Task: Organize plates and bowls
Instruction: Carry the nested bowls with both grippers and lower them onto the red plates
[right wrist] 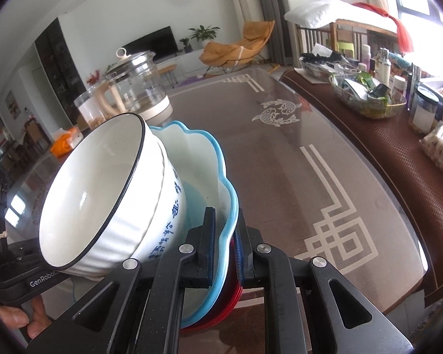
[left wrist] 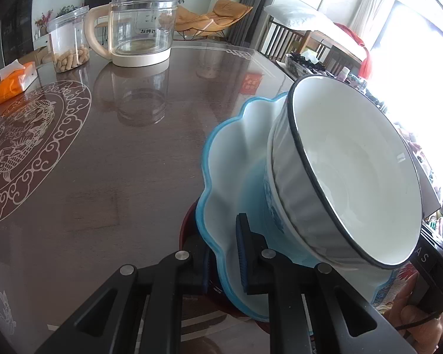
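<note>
A stack is held in the air between both grippers. It is a red plate [right wrist: 231,292] at the bottom, a scalloped blue-rimmed plate [left wrist: 230,159] [right wrist: 198,144] on it, and two nested white bowls on top, the upper one black-rimmed [left wrist: 348,177] [right wrist: 94,188], the lower one with blue writing [right wrist: 169,218]. My left gripper [left wrist: 224,253] is shut on the stack's rim at one side. My right gripper [right wrist: 226,244] is shut on the opposite rim, clamping the blue and red plates. The stack is tilted in both views.
A brown glass-topped table [left wrist: 118,177] [right wrist: 310,162] lies below. A glass kettle [left wrist: 138,29] [right wrist: 136,85], a jar of peanuts [left wrist: 69,41] and an orange tissue pack [left wrist: 13,81] stand at its far side. A glass bowl of packets [right wrist: 369,94] and jars stand at the right.
</note>
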A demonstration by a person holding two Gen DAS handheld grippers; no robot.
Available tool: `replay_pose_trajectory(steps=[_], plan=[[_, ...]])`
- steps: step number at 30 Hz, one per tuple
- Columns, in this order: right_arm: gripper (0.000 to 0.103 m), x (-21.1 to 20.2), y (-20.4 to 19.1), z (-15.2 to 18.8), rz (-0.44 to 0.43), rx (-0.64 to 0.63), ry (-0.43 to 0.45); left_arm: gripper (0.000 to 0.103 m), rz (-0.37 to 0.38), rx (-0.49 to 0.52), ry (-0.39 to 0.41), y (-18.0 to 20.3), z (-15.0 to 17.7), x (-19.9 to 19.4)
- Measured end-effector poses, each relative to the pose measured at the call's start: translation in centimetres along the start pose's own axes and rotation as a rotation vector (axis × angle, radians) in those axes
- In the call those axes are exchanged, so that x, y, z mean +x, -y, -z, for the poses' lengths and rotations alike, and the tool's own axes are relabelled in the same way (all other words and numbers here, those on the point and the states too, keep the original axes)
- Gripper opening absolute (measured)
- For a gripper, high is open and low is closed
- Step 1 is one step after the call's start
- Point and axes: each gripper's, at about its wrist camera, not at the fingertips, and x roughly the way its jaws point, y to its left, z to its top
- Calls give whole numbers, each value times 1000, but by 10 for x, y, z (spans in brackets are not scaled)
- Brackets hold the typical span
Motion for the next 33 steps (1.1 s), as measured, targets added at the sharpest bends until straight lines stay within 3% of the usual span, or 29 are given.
replay_pose_trajectory(steps=[17, 29, 33], plan=[[13, 11, -7, -11, 3, -50, 4, 15, 3, -32, -89, -6, -9, 2], [13, 19, 8, -15, -95, 16, -22, 15, 72, -2, -167, -11, -16, 3], [13, 19, 9, -16, -100, 26, -15, 15, 61, 30, -184, -7, -16, 2]])
